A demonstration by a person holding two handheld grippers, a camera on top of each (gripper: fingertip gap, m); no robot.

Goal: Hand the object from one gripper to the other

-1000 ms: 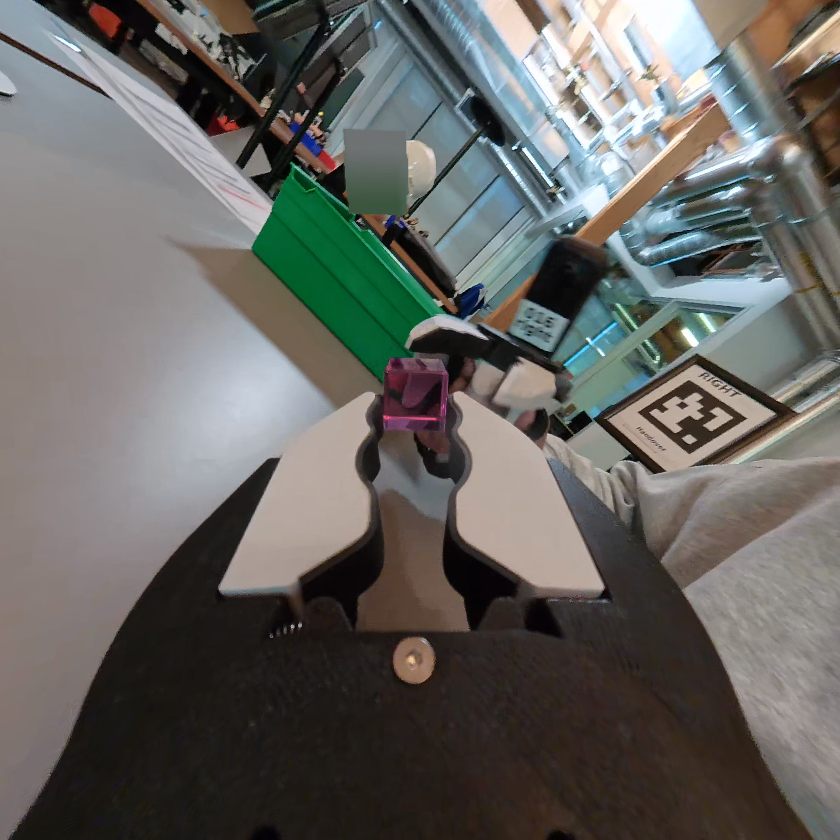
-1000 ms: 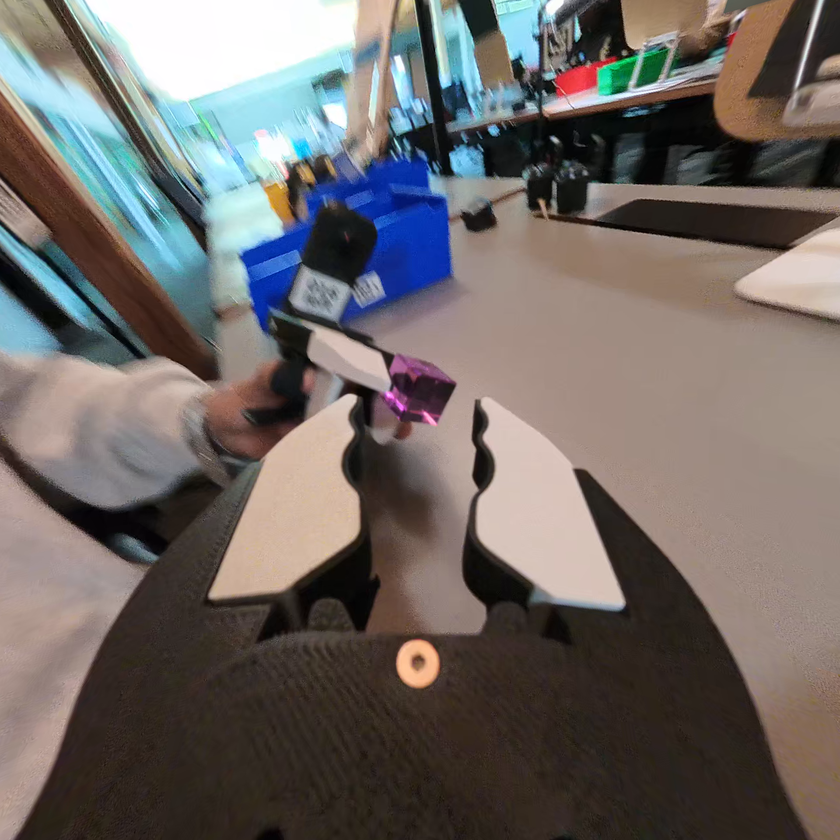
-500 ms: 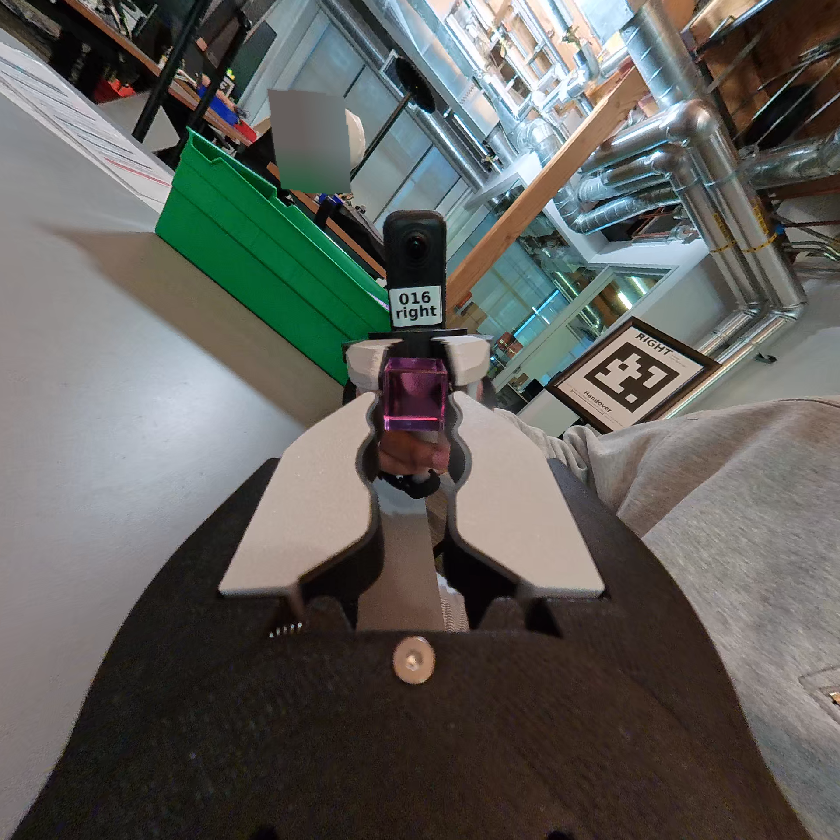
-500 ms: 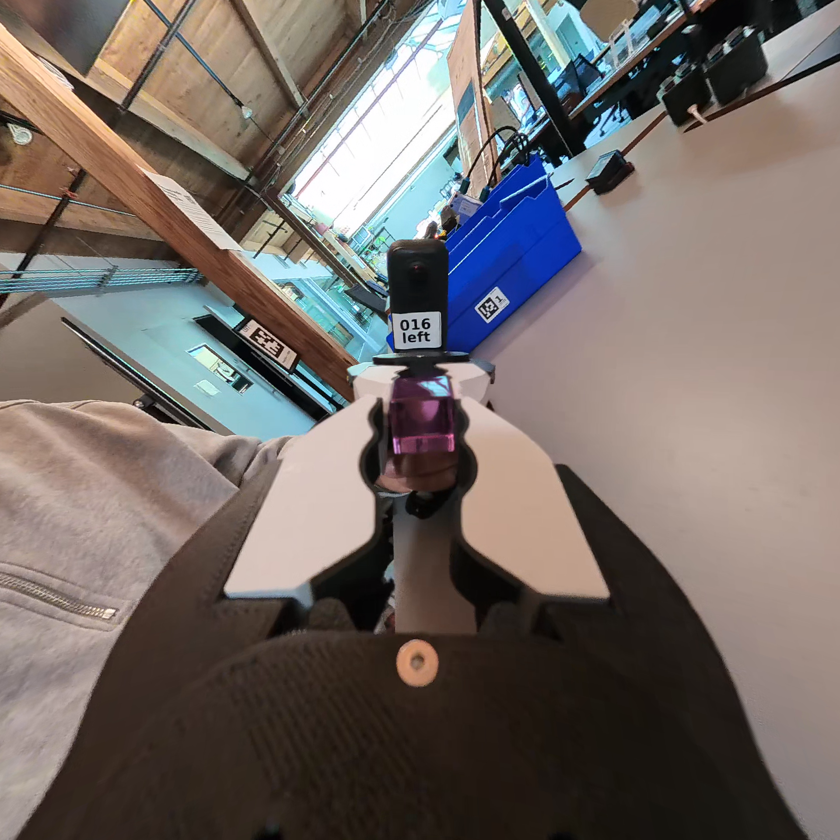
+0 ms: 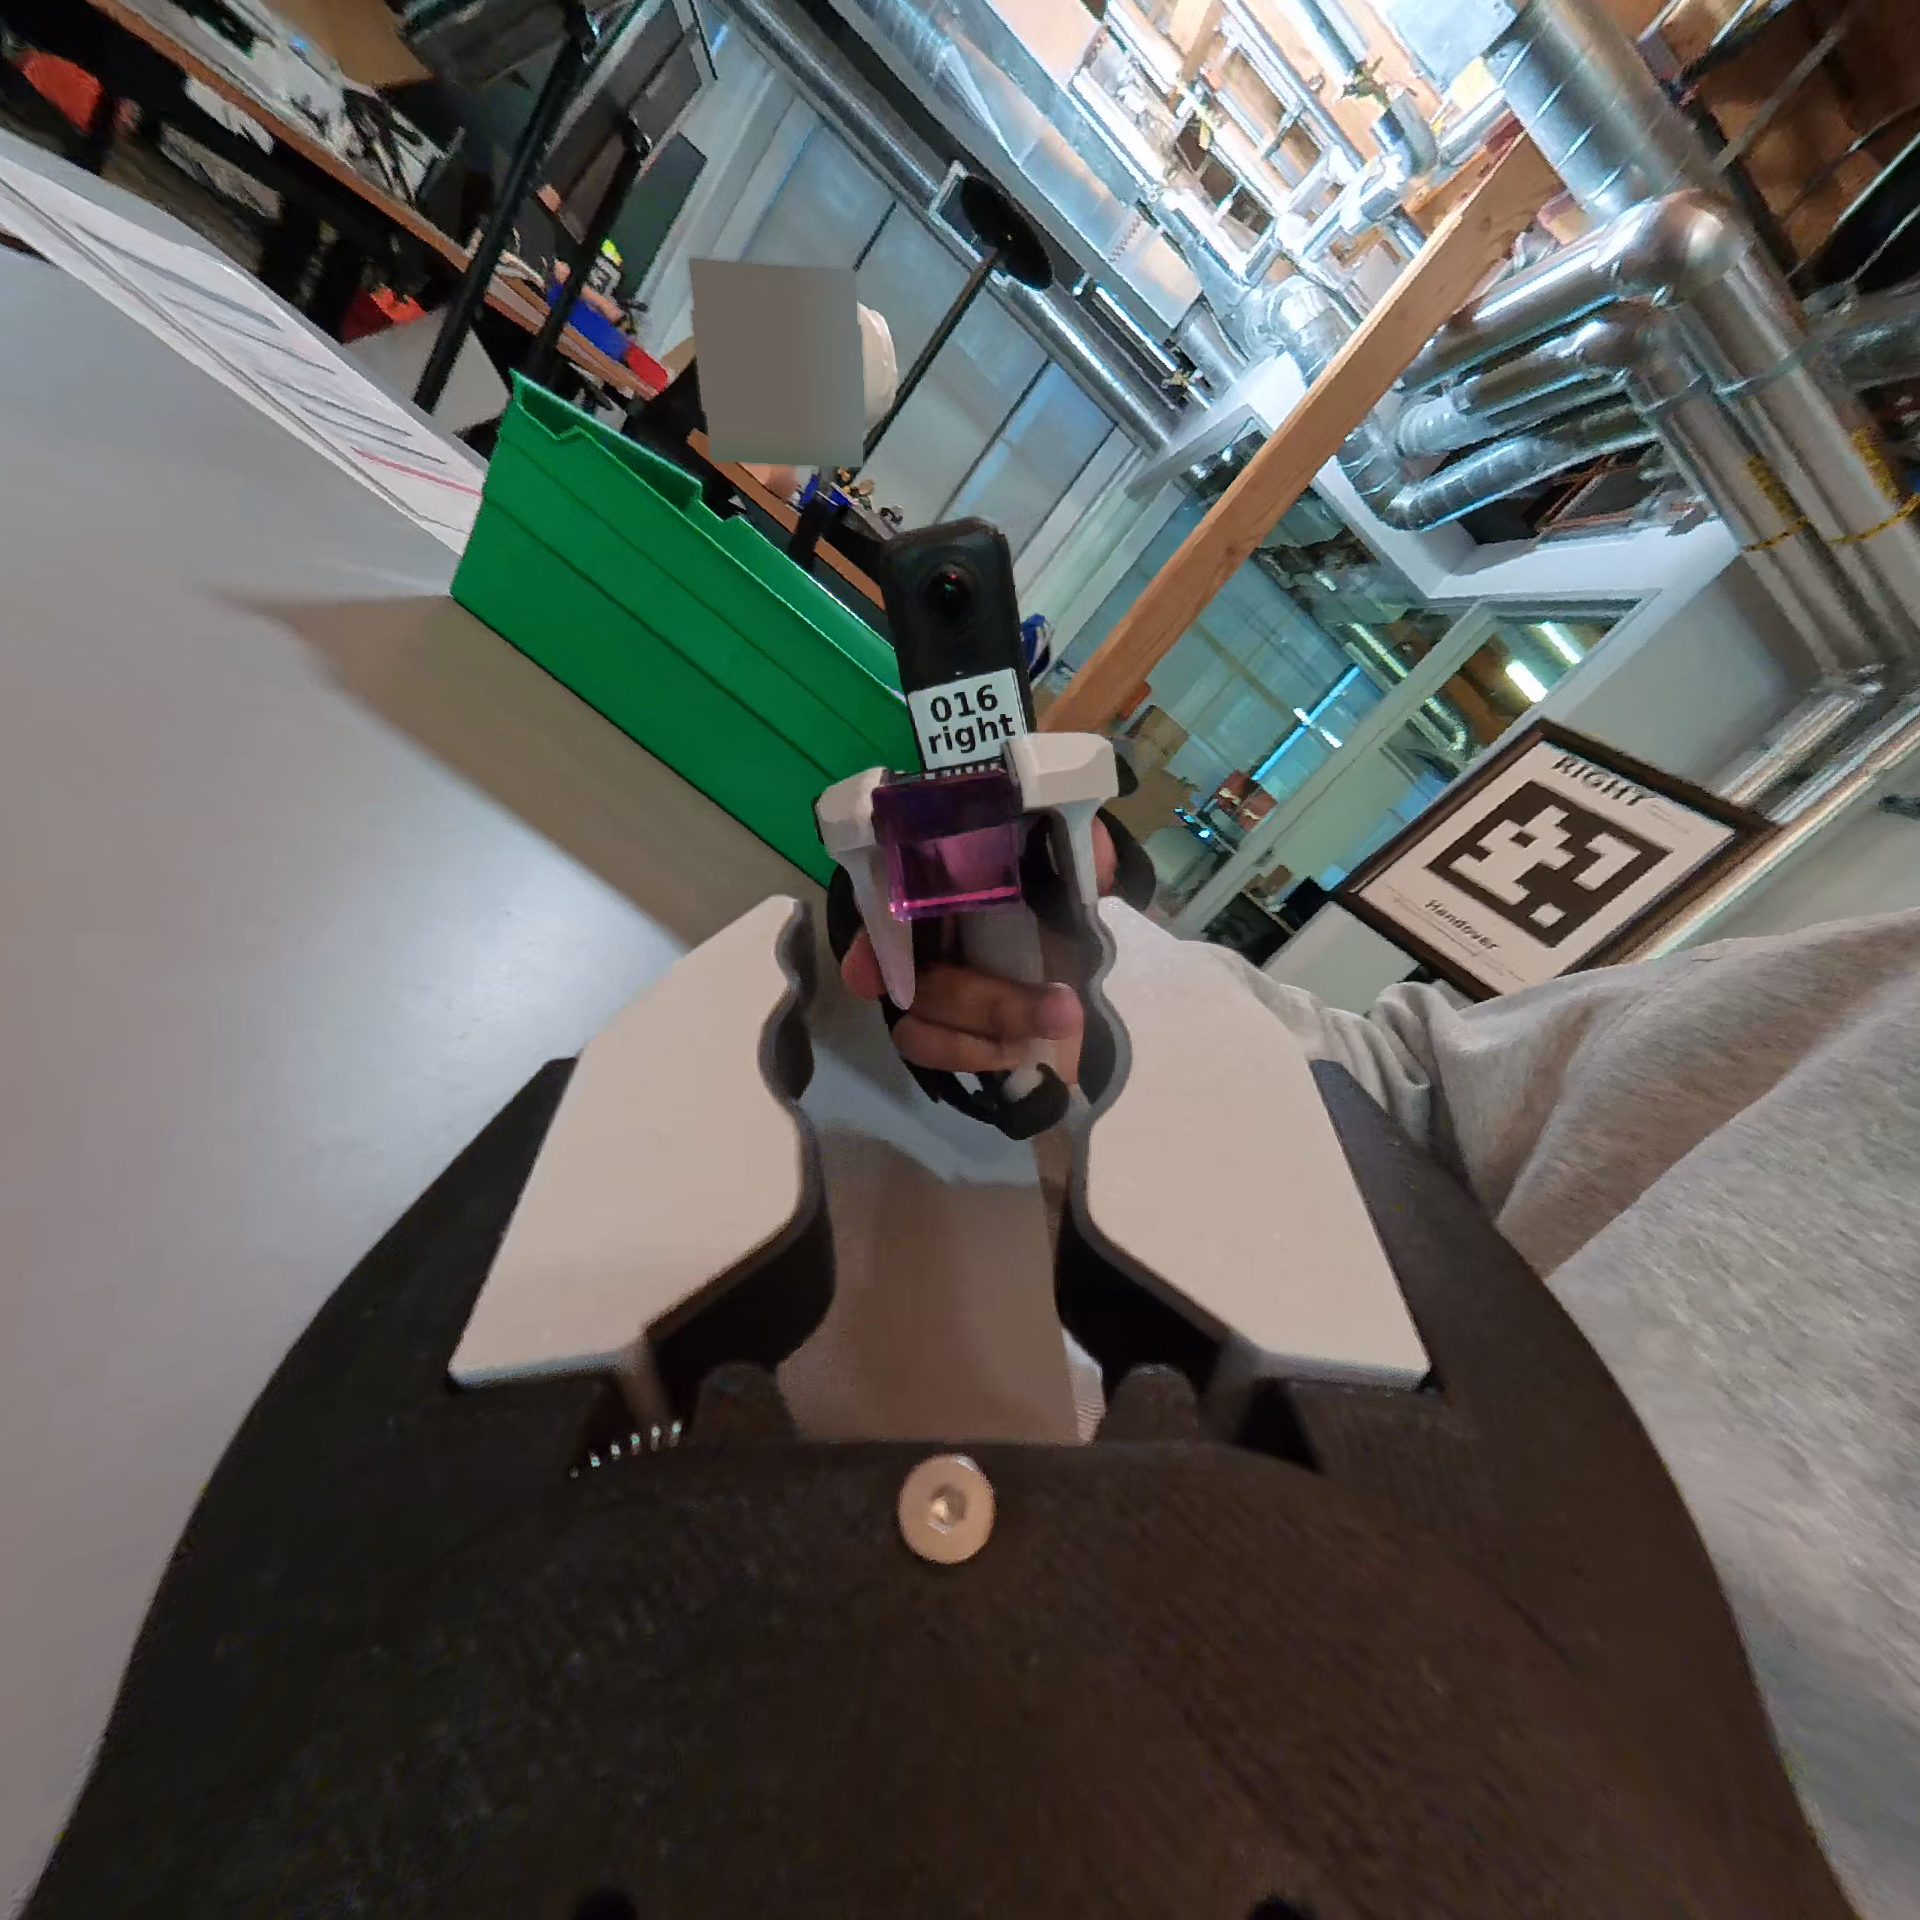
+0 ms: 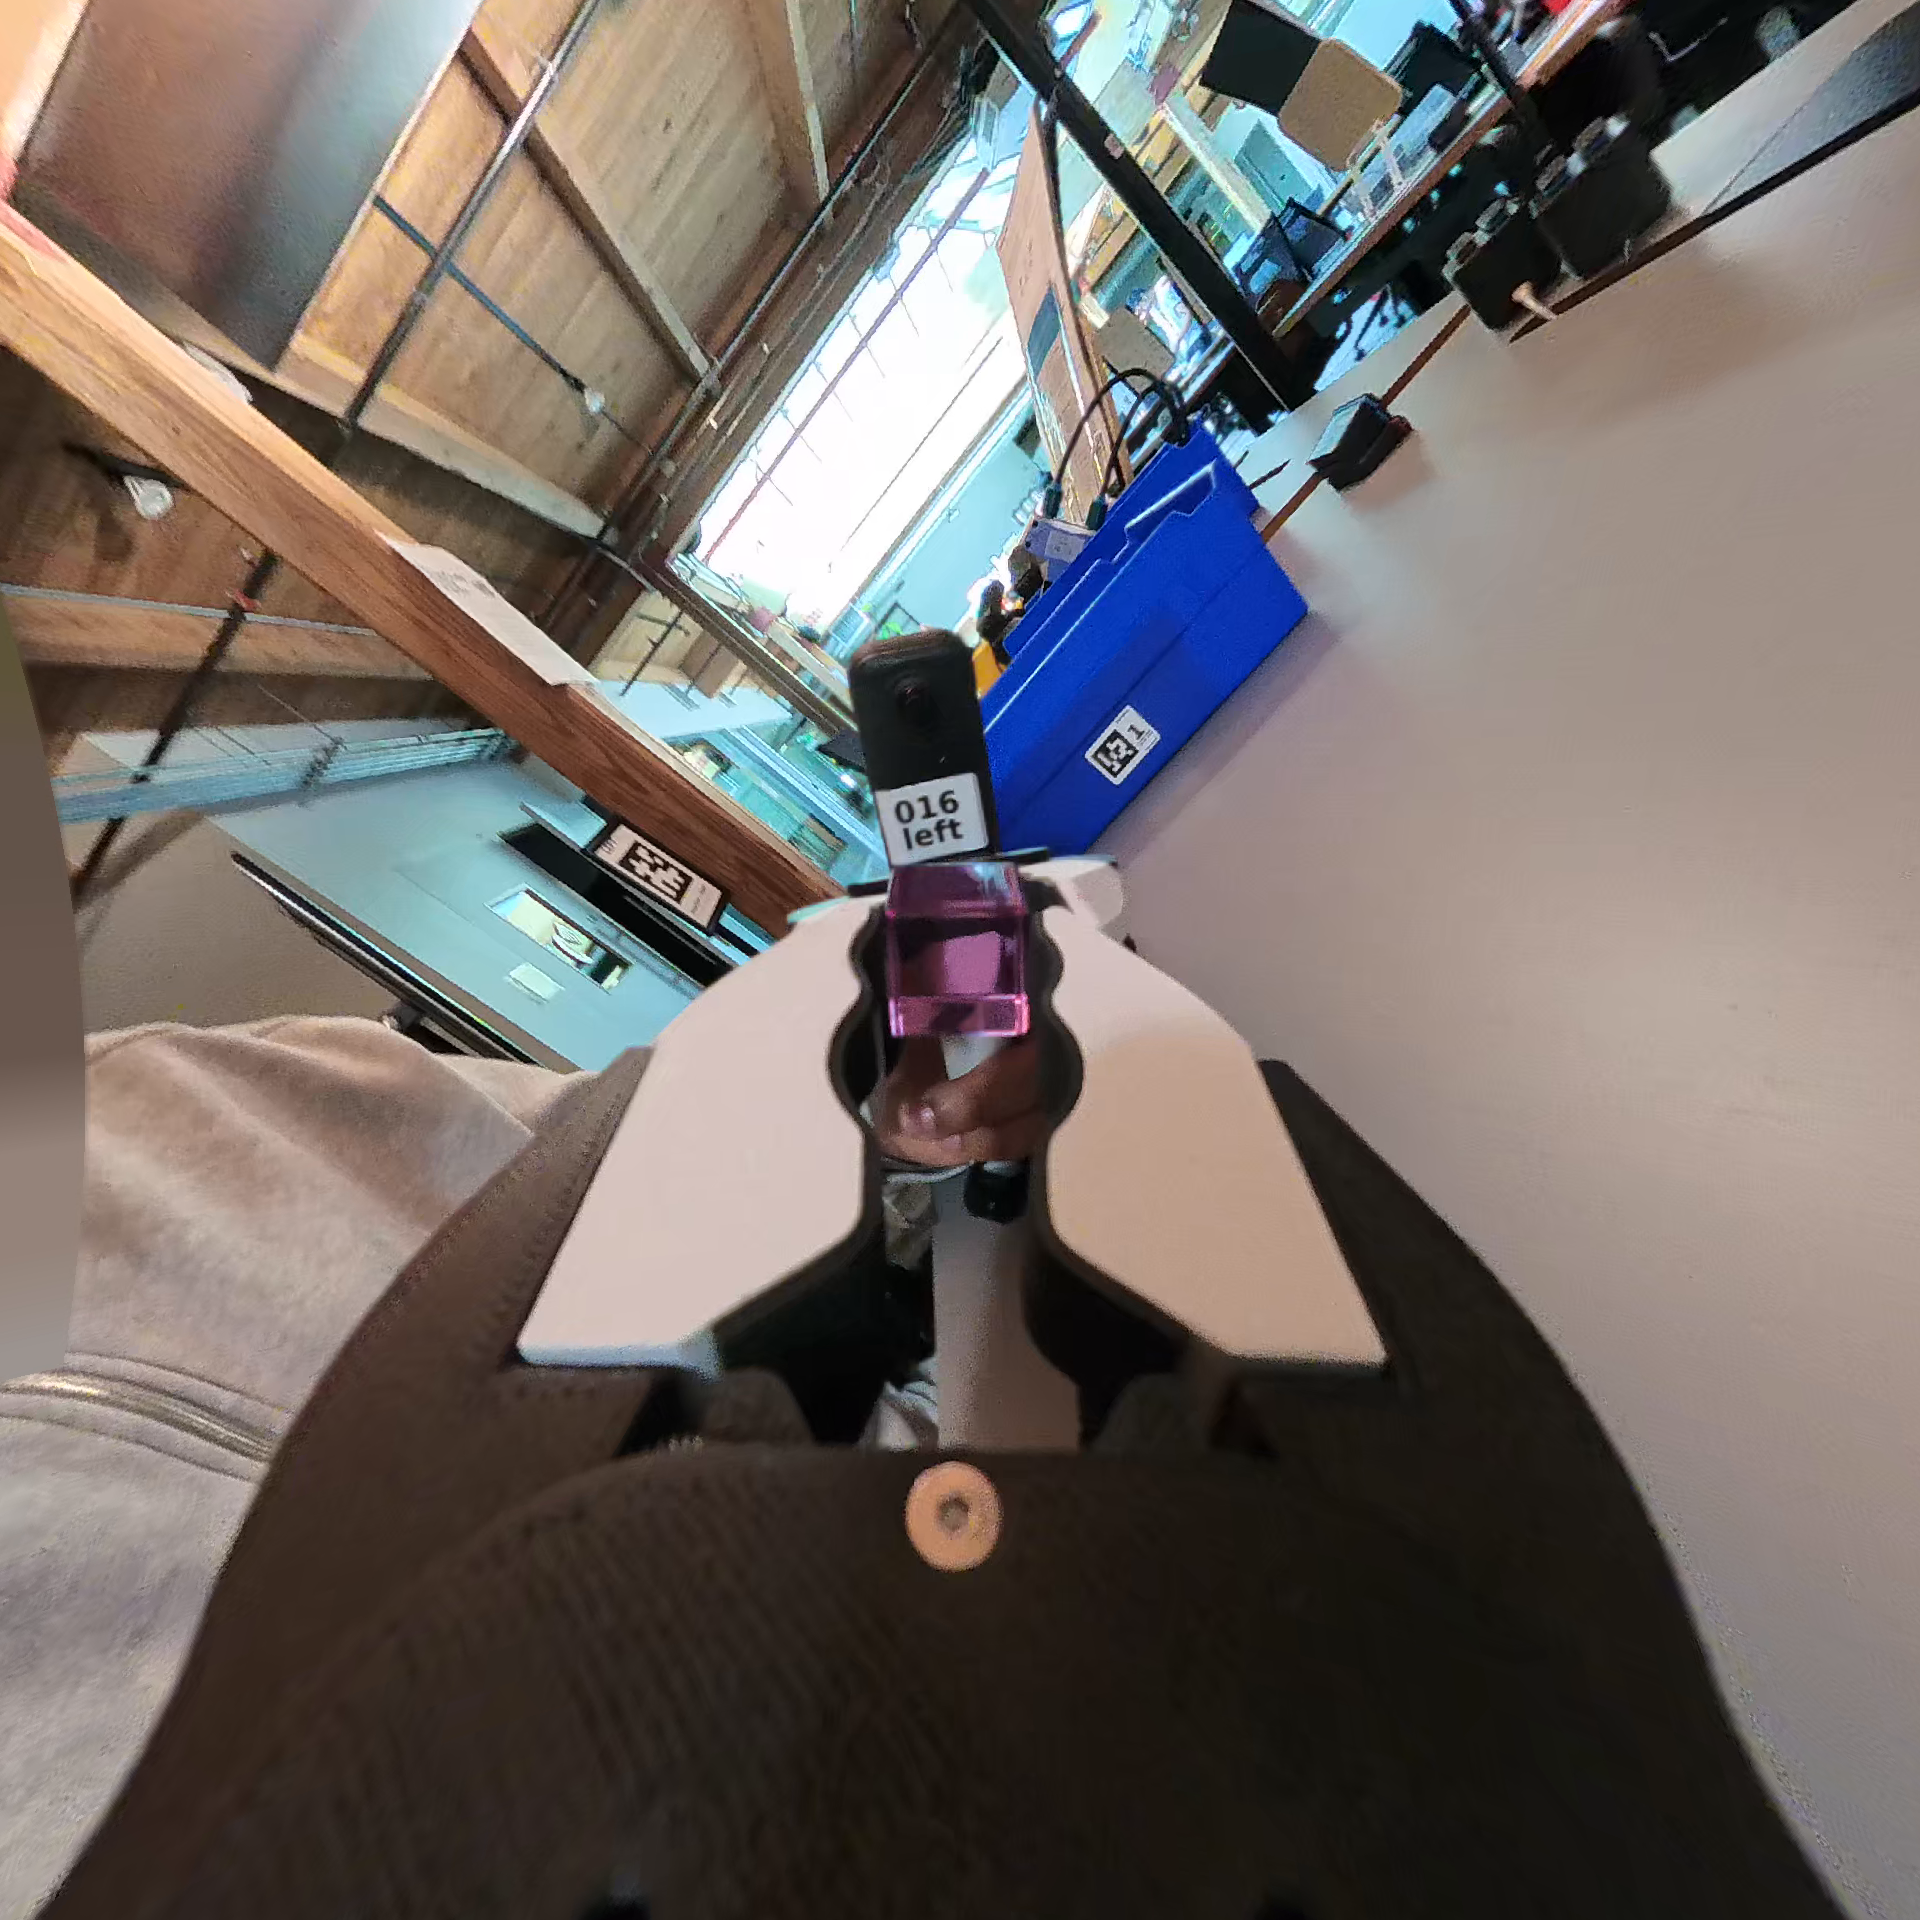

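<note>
A clear purple cube (image 6: 958, 966) sits between the fingertips of my right gripper (image 6: 956, 935), which is shut on it. In the left wrist view the same cube (image 5: 951, 847) is held by the right gripper (image 5: 961, 810) facing me, a little beyond my left gripper (image 5: 945, 935). My left gripper is open and empty, its jaws spread wider than the cube. In the right wrist view its white fingers (image 6: 1086, 891) show just behind the cube. Both grippers are held in the air over the table.
A grey table (image 5: 208, 935) lies to the left, with a green bin (image 5: 665, 644) at its far edge and paper sheets (image 5: 239, 343). A blue bin (image 6: 1143, 665) stands on the table (image 6: 1558, 935). A grey sleeve (image 5: 1662, 1195) and a framed marker board (image 5: 1527, 862) are on the right. My left and right fingertips are right by each other.
Half a second ago both grippers were closed on the cube. Now my left gripper has opened and let go, and the cube stays in the right gripper, slightly farther from the left fingertips.
</note>
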